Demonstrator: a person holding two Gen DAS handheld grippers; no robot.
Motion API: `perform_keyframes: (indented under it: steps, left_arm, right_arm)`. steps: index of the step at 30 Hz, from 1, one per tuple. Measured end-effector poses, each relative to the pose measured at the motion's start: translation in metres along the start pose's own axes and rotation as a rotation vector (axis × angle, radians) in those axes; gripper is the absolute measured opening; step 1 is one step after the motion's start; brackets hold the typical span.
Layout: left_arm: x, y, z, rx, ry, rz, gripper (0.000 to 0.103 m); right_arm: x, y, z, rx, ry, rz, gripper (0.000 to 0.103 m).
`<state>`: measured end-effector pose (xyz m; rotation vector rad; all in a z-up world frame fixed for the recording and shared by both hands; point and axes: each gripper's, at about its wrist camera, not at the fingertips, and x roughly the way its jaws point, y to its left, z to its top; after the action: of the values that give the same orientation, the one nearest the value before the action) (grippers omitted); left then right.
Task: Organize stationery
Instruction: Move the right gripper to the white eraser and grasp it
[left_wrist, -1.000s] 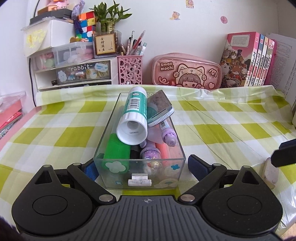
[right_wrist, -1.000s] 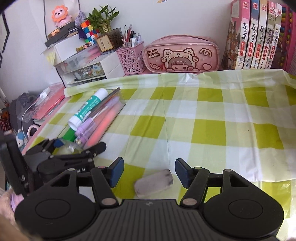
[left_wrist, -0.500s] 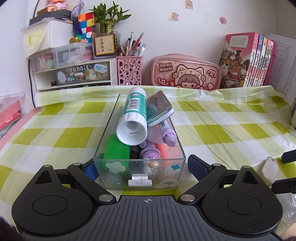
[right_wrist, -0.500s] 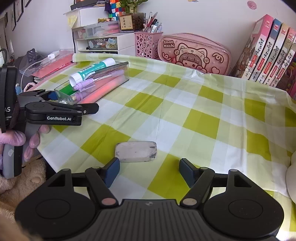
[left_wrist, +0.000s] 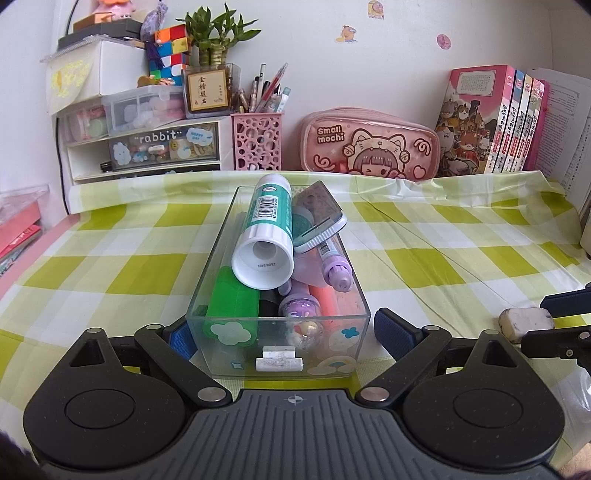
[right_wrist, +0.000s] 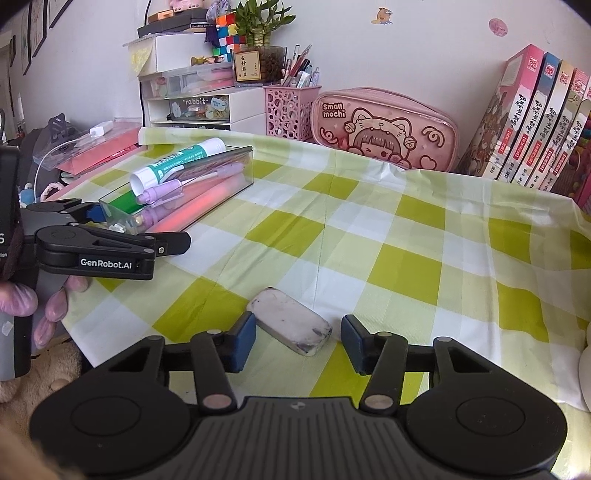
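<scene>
Stationery fills the clear plastic box (left_wrist: 277, 325) on the green-checked cloth of the desk (right_wrist: 424, 258): a teal-and-white glue stick (left_wrist: 267, 236) lies on top, slanting toward the camera, with a correction-tape case (left_wrist: 319, 218) leaning beside it, and a green marker (left_wrist: 232, 299), purple pens (left_wrist: 334, 266) and an orange highlighter (left_wrist: 327, 301) underneath. The left tongs (left_wrist: 279, 332) are released, one blue pad on each side of the box's near end; whether the pads touch its walls cannot be told. A smudged white eraser (right_wrist: 290, 325) lies flat on the cloth, well apart from the box, near the desk's front edge. The right tongs (right_wrist: 297, 341) are spread wide around it, the left pad close against the eraser's end and the other pad clear of it. A pink pencil case (right_wrist: 384, 129) stands at the back by the wall.
</scene>
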<state>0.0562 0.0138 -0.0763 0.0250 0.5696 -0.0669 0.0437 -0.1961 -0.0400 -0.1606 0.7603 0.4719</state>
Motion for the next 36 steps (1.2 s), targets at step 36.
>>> perform_keyframes:
  steps: [36]
  left_arm:
    - [0.0, -0.003, 0.001, 0.001, -0.003, -0.003, 0.091]
  right_arm:
    - [-0.002, 0.033, 0.061, -0.027, -0.086, 0.129, 0.016]
